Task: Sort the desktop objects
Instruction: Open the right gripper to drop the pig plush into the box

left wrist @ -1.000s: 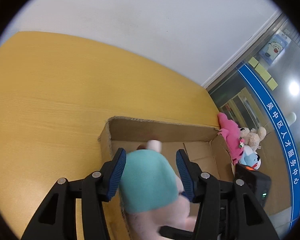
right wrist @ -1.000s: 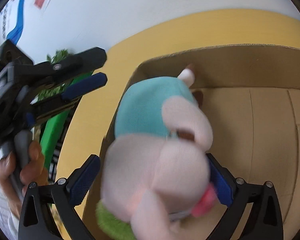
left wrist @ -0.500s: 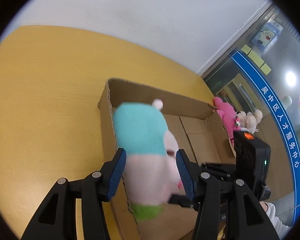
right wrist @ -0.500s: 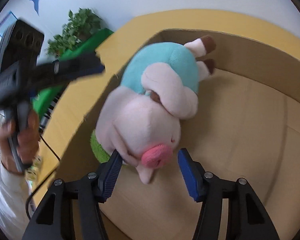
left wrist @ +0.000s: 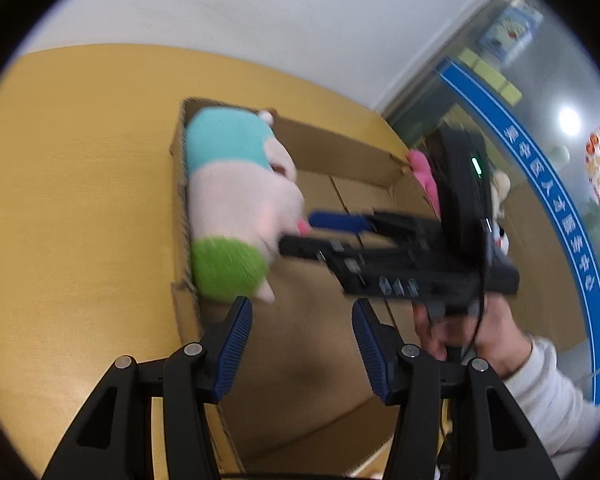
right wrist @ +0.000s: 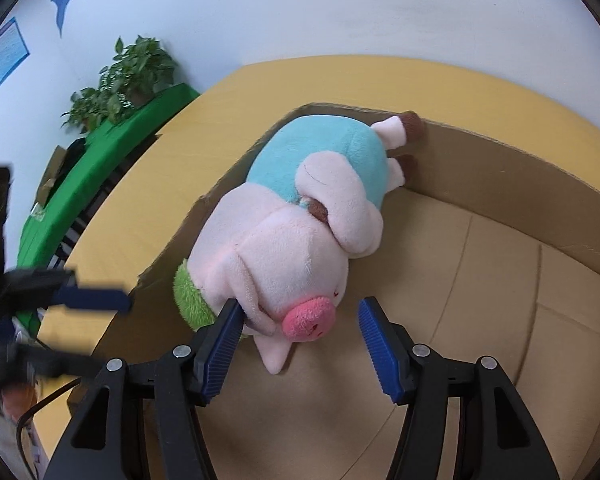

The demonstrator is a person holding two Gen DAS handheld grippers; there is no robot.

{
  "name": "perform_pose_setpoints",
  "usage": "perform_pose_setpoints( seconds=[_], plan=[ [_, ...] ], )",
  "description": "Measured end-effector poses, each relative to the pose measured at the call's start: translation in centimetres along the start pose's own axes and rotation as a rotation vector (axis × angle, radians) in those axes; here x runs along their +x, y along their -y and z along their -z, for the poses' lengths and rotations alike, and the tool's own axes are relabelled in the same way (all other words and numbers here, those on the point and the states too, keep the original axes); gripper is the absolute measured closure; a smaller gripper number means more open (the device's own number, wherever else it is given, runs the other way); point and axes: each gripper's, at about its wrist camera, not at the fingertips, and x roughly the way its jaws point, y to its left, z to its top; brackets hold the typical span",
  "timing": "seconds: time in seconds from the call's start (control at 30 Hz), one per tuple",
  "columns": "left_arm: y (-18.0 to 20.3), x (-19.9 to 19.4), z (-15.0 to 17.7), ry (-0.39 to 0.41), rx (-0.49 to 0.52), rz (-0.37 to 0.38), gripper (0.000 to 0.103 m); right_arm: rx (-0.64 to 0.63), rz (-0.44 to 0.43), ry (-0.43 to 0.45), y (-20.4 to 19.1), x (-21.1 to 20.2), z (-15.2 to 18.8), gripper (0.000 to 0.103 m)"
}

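Observation:
A plush pig [right wrist: 292,216] in a teal shirt and green hat lies inside the cardboard box [right wrist: 520,184], against its left wall, snout toward me. It also shows in the left wrist view [left wrist: 236,200]. My right gripper [right wrist: 300,320] is open, jaws on either side of the snout, not clamped. My left gripper [left wrist: 302,320] is open and empty above the box's near end [left wrist: 300,380]. The right gripper [left wrist: 320,236] shows from the side in the left wrist view, beside the pig.
The box sits on a yellow wooden table [left wrist: 80,200]. Several plush toys [left wrist: 424,176] lie beyond the box's far right corner. A green-covered bench [right wrist: 100,160] with a potted plant [right wrist: 128,76] stands left of the table.
The pig went from being held above the box to lying inside it. My right gripper opened and let it go. My left gripper drew back from the pig.

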Motion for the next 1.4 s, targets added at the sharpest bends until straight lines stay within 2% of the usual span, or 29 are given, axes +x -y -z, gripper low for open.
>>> perform_pose_setpoints(
  seconds=[0.07,0.2,0.33,0.4,0.47,0.53,0.57,0.67,0.77,0.8,0.93,1.0,1.13,1.23,1.33,1.4],
  plan=[
    [0.7,0.4,0.8,-0.050,0.037,-0.004,0.052,0.006,0.007,0.000,0.7,-1.7,1.0,0.044],
    [2.0,-0.1,2.0,-0.089,0.091,-0.033,0.052,0.029,0.005,-0.010,0.4,-1.3,-0.2,0.043],
    [2.9,-3.1,2.0,-0.070,0.127,-0.063,0.052,0.074,-0.045,0.022,1.0,-5.8,1.4,0.021],
    [3.6,-6.0,1.7,-0.035,0.147,-0.082,0.052,0.066,-0.015,0.079,1.2,-9.9,3.4,0.017],
    [4.7,-9.0,1.1,0.009,0.160,-0.089,0.051,0.048,0.016,0.136,1.7,-13.9,5.7,0.000],
    [5.9,-11.5,1.1,0.064,0.163,-0.129,0.033,0.027,0.052,0.184,2.5,-18.4,9.7,0.000],
    [6.2,-11.6,1.3,0.073,0.169,-0.154,0.021,0.020,0.076,0.193,3.2,-20.2,11.4,0.000],
    [7.4,-8.9,2.4,0.030,0.200,-0.206,0.021,0.025,0.121,0.191,4.9,-23.3,16.1,0.000],
    [6.5,-4.4,3.5,-0.018,0.131,-0.171,0.022,0.035,0.154,0.157,6.2,-23.3,19.1,0.000],
    [6.0,-3.0,3.9,-0.032,0.102,-0.163,0.022,0.047,0.156,0.141,6.7,-22.6,19.1,0.000],
    [5.0,0.7,6.0,-0.101,0.017,-0.180,0.023,0.097,0.222,0.100,8.9,-20.9,21.3,0.000],
    [5.5,1.0,6.7,-0.094,0.036,-0.240,0.024,0.103,0.220,0.081,9.7,-20.0,22.0,0.000],
    [5.8,0.5,7.4,-0.111,-0.015,-0.222,0.024,0.130,0.205,0.097,11.4,-20.1,23.3,0.001],
    [6.1,0.5,7.8,-0.109,-0.007,-0.226,0.024,0.128,0.209,0.111,11.9,-20.7,23.7,0.001],
    [6.7,-0.7,8.2,-0.059,-0.020,-0.277,0.024,0.080,0.218,0.121,10.6,-21.4,23.7,0.001],
    [7.9,-2.1,8.5,-0.014,-0.020,-0.273,0.024,0.008,0.209,0.176,8.9,-22.8,23.2,0.001]
  ],
)
